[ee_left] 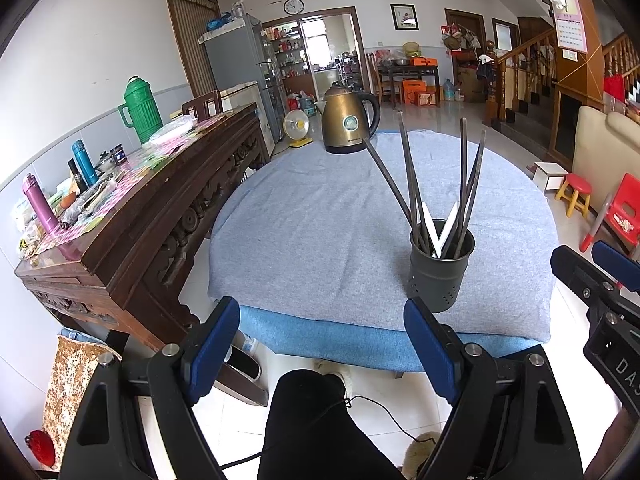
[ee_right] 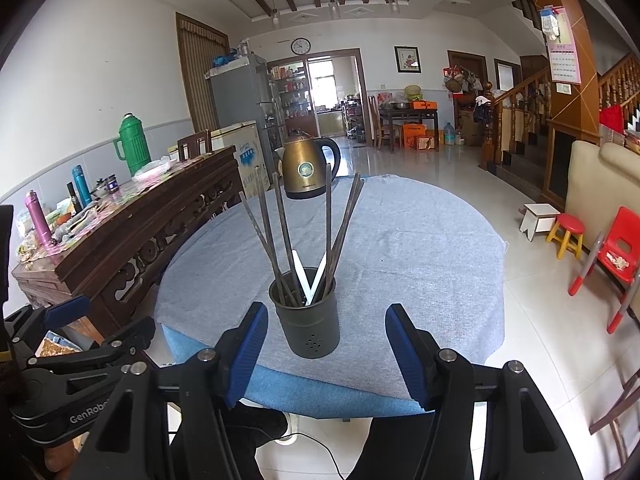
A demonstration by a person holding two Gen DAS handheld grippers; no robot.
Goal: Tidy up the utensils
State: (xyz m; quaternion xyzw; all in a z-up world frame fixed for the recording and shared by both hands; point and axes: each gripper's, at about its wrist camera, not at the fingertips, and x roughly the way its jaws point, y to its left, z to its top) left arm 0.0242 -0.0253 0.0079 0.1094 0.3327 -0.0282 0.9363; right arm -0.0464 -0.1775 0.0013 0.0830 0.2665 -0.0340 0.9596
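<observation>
Right wrist: chopsticks (ee_right: 280, 236) in holder (ee_right: 310, 334).

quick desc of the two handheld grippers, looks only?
Both match: the left gripper and right gripper have matte black plastic frames with triangular cutouts, silver pivot bolts, and blue ribbed pads lining the fingers. White lettering on the left gripper's body reads "GenRobo", cut off; the right's shows "DA", also cut off. No sleeves or hands visible.
</observation>
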